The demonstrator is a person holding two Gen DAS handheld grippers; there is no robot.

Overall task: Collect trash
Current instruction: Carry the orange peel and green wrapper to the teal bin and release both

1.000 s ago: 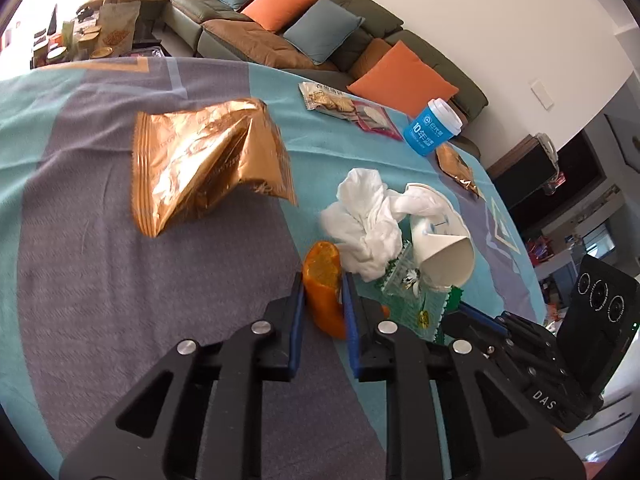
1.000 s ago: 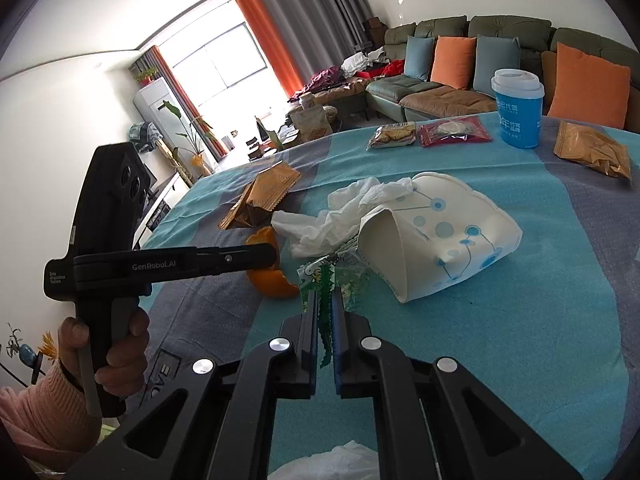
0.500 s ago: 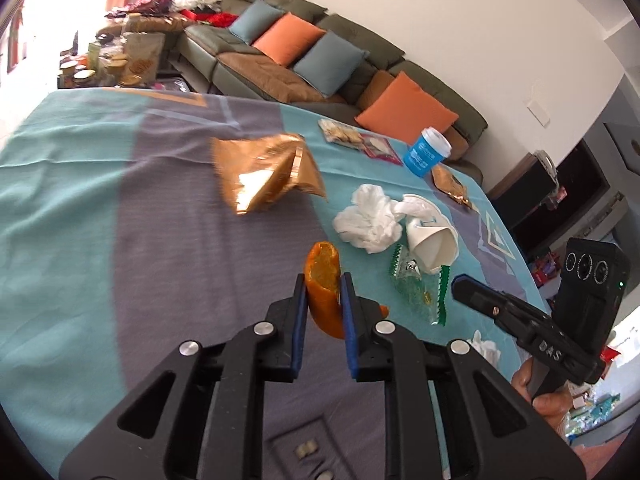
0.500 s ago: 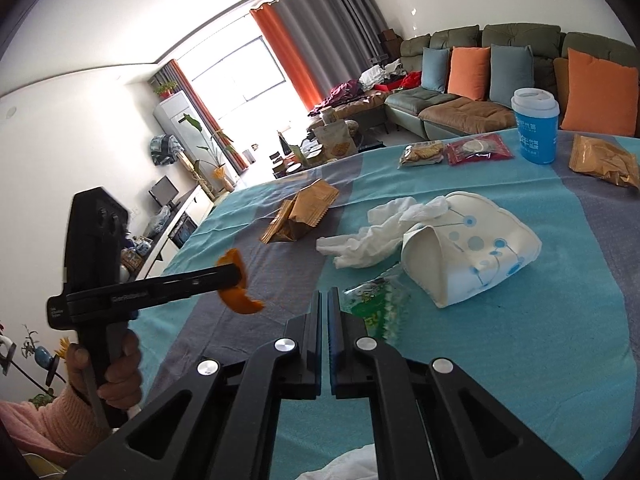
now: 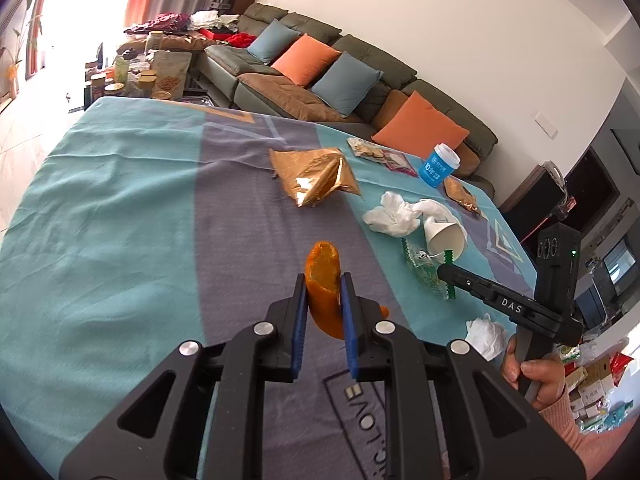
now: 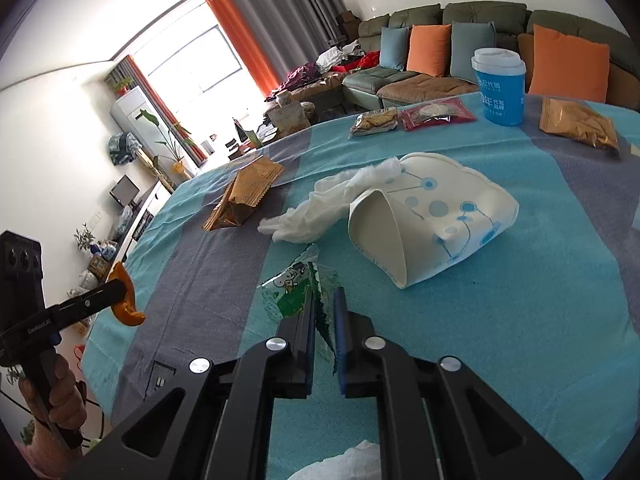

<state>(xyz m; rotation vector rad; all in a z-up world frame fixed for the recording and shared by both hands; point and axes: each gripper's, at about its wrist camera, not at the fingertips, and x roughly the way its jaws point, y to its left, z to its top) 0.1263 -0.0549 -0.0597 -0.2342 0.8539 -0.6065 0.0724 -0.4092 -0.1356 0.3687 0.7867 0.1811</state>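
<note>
My left gripper (image 5: 323,286) is shut on a curved piece of orange peel (image 5: 321,270) and holds it in the air above the grey stripe of the tablecloth. In the right wrist view that peel (image 6: 125,307) hangs at the far left. My right gripper (image 6: 325,300) is low over the cloth and its jaws are opening by a narrow gap. The serrated edge of a green snack wrapper (image 6: 292,288) stands between them with a gap to the right pad. A crushed paper cup (image 6: 432,216) and a white tissue (image 6: 320,204) lie just beyond it.
A gold foil bag (image 5: 316,178) lies mid-table. A blue lidded cup (image 6: 500,88), two snack packets (image 6: 436,112) and a small gold packet (image 6: 576,124) sit at the far edge. A crumpled tissue (image 5: 486,336) lies near the front edge. A sofa stands behind the table.
The left gripper has lifted the peel off the cloth and drawn back from the pile. The right jaws were shut beside the wrapper; now they stand slightly apart around its edge.
</note>
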